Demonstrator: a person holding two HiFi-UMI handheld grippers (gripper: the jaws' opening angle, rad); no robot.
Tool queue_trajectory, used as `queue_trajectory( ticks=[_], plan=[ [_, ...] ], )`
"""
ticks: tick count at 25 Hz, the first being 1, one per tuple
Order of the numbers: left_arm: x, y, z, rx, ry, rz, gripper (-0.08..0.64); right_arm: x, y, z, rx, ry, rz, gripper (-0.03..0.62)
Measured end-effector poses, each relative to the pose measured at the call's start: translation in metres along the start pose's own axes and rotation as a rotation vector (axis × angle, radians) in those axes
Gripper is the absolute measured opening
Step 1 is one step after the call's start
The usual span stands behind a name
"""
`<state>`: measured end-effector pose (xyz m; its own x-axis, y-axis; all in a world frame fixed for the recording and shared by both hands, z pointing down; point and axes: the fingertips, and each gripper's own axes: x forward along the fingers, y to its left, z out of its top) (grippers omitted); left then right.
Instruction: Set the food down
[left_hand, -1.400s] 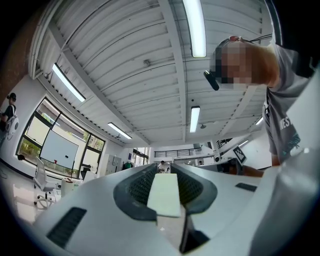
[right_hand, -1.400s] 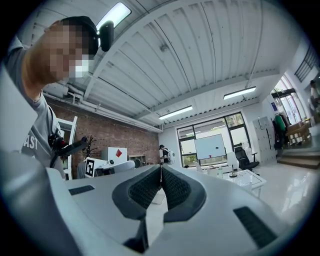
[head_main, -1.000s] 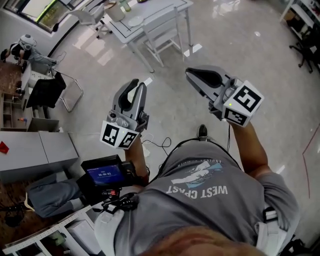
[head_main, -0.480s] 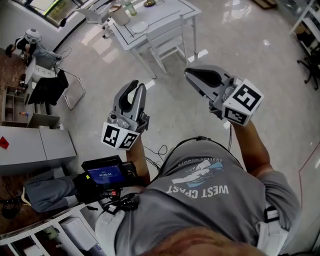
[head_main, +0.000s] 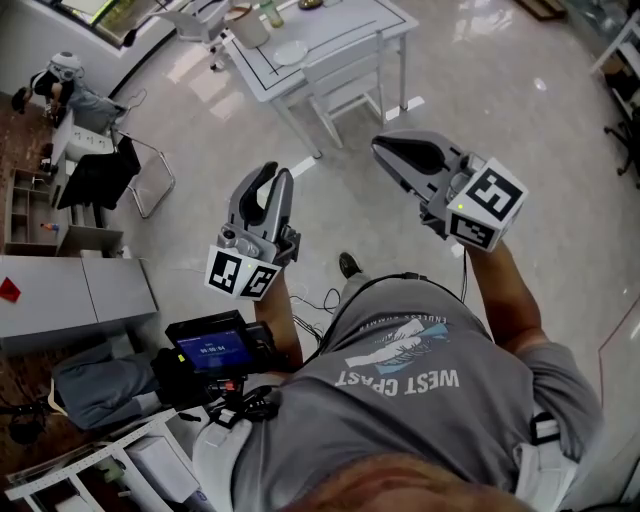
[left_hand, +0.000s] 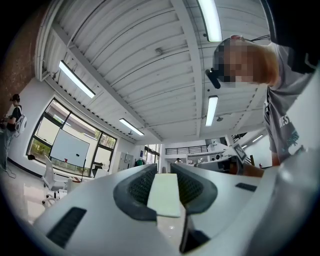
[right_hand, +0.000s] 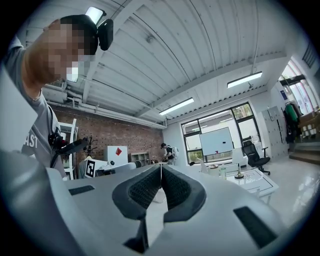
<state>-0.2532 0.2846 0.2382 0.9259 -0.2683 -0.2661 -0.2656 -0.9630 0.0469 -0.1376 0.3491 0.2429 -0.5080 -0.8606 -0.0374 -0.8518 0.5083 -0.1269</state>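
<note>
Held up over the floor (head_main: 500, 80): left tongs (head_main: 276, 173) parted a little, gripping nothing; right tongs (head_main: 379, 144) pressed tip to tip, empty.

Head view looks down at floor (head_main: 520, 90); both gripper views share the ceiling (left_hand: 140, 65)

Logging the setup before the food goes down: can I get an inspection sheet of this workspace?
Surface: white table, well away from both grippers.
Job's things: no food seen.
Clutter: plate and pale container on the table.
Grippers: left gripper open, right gripper shut, both empty and aimed up at the ceiling.
Cables: black cable on the floor near the person's shoe.
Surroundings: white chair at the table, grey cabinet.
</note>
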Motion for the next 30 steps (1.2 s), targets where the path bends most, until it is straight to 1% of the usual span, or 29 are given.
queue_trajectory(
  ticks=[7, 13, 17, 21, 25, 28, 30],
  plan=[
    [0.024, 0.075, 0.000, -0.013, -0.014, -0.023, 0.092, 0.061, -0.040, 0.002, -0.001, 0.011, -0.036, 0.006],
    [0.037, 0.141, 0.004, -0.022, -0.023, -0.054, 0.092, 0.124, -0.063, 0.006, -0.013, 0.009, -0.058, 0.006],
    [0.049, 0.173, 0.005, -0.018, -0.016, -0.086, 0.092, 0.157, -0.077, 0.014, -0.026, -0.011, -0.072, 0.006],
    [0.066, 0.197, -0.001, -0.027, -0.011, -0.093, 0.092, 0.177, -0.098, 0.016, -0.026, -0.005, -0.075, 0.006],
    [0.092, 0.221, -0.008, -0.013, -0.004, -0.080, 0.092, 0.192, -0.133, 0.019, -0.022, -0.011, -0.064, 0.006],
    [0.110, 0.241, -0.014, 0.000, -0.003, -0.041, 0.092, 0.210, -0.163, 0.012, -0.008, 0.000, -0.031, 0.006],
    [0.122, 0.256, -0.015, 0.006, 0.000, -0.020, 0.092, 0.223, -0.184, 0.014, -0.004, 0.000, -0.009, 0.006]
  ],
)
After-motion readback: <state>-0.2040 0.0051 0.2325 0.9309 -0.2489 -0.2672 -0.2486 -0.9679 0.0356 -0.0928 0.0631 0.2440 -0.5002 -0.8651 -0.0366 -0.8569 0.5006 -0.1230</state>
